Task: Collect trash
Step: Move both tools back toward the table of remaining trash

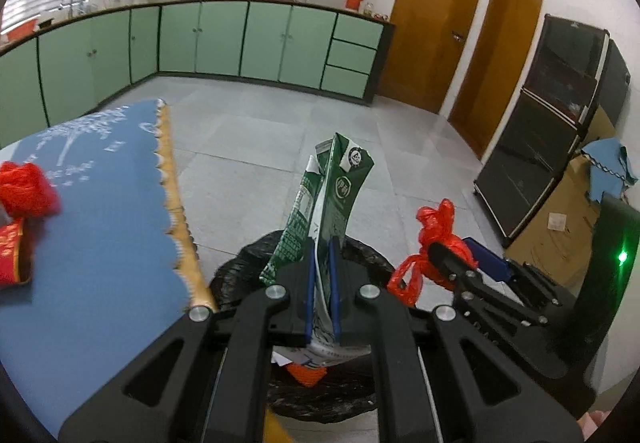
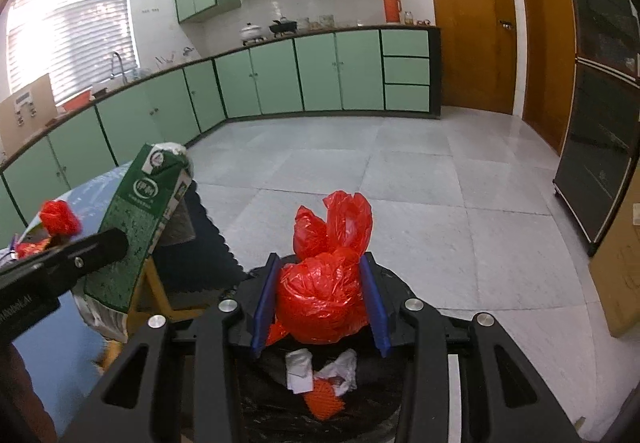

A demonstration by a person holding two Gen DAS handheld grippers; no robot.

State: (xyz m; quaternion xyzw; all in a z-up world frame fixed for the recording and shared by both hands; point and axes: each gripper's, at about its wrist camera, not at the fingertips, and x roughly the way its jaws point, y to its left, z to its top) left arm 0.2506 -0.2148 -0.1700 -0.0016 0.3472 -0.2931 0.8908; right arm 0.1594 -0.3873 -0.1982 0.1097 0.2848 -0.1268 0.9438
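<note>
Both tools loaded above the bin

My left tool [image 1: 322,275] pinches a flattened carton [image 1: 332,199]; my right tool [image 2: 320,303] clamps a red bag [image 2: 324,299] over the bin [image 2: 320,415], table [image 1: 100,223] edge left, open floor [image 2: 400,179] beyond.

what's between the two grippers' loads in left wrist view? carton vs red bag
Nothing solid. In the left wrist view the gap between the carton and the red bag shows only floor behind and the bin's black liner below.

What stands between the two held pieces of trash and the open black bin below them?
Nothing visible. The green carton in the left gripper and the red bag in the right gripper hang above the bin.
</note>
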